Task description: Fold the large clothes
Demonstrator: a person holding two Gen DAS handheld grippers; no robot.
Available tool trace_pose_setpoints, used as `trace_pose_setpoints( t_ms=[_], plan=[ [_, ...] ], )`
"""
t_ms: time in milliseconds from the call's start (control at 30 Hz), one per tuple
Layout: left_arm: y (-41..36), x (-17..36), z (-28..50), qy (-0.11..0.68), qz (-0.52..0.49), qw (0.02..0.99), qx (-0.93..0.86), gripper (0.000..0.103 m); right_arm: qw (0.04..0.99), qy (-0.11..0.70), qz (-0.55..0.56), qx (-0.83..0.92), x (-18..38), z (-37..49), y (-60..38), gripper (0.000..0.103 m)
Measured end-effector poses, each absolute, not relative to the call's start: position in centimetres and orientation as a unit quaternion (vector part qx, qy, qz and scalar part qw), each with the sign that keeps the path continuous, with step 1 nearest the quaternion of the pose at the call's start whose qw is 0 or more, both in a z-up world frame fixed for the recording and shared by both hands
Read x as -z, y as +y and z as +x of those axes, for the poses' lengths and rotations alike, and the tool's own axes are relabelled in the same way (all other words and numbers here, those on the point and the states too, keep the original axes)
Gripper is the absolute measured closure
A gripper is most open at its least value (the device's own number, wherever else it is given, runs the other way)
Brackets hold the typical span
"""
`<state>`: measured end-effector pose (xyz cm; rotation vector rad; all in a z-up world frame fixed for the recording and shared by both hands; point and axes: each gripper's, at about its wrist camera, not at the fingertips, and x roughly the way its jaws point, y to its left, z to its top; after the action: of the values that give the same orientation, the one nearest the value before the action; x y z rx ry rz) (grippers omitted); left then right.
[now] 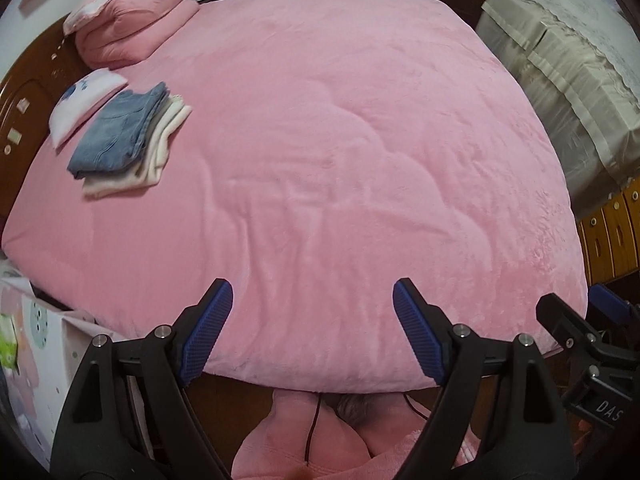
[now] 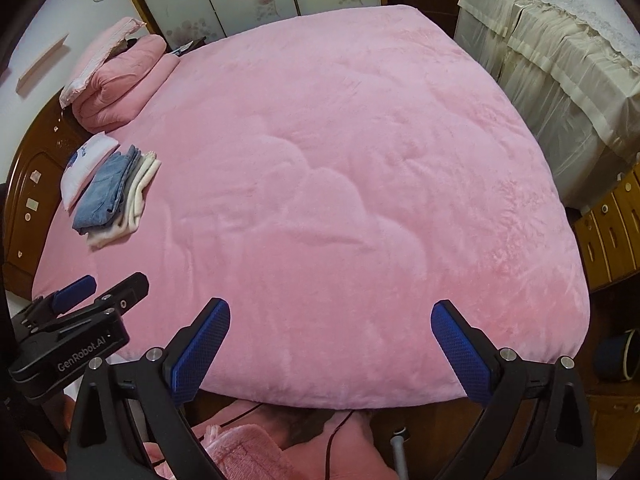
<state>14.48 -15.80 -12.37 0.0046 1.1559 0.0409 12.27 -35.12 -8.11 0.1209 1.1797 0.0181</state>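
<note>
Left gripper fingers wide apart, nothing between them. Right gripper fingers also spread wide, empty. Both hover over the near edge of the bed, side by side. Folded clothes stack, jeans on top, lies far left on the pink cover, near the headboard.

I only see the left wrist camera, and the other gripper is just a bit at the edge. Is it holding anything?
Observer: No. The right gripper is open, with only the pink bedspread beyond its pads.
Operator: What's on the floor on that side?
Observer: A blue round container with a pale rim, near the bed's corner.
Operator: Does my gripper have writing?
Observer: Yes, the left gripper reads GenRobot.AI on its body.
</note>
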Motion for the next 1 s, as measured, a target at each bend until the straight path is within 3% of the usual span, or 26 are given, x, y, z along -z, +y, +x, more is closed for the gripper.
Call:
trace_pose_setpoints(
  t_ms=[133,200,233,267,1000],
  plan=[
    [-14.3,12.7,13.7,0.546,-0.005,0.838,-0.02,0.018,0.826,0.561,0.057,-0.014,7.8,11.7,-34.1,0.001],
    [-14.1,12.9,13.5,0.547,-0.002,0.837,-0.016,0.011,0.828,0.558,0.062,-0.014,7.8,11.4,-33.9,0.001],
    [-14.1,12.9,13.4,0.546,0.0,0.838,-0.011,0.001,0.828,0.557,0.064,-0.012,7.7,11.2,-33.8,0.001],
    [-14.0,12.8,13.4,0.543,0.001,0.84,-0.007,0.0,0.828,0.557,0.065,-0.011,7.9,11.2,-33.9,0.001],
    [-15.3,11.9,11.9,0.525,0.009,0.851,0.011,0.0,0.848,0.529,0.035,0.004,5.7,8.0,-31.2,0.0]
  ],
)
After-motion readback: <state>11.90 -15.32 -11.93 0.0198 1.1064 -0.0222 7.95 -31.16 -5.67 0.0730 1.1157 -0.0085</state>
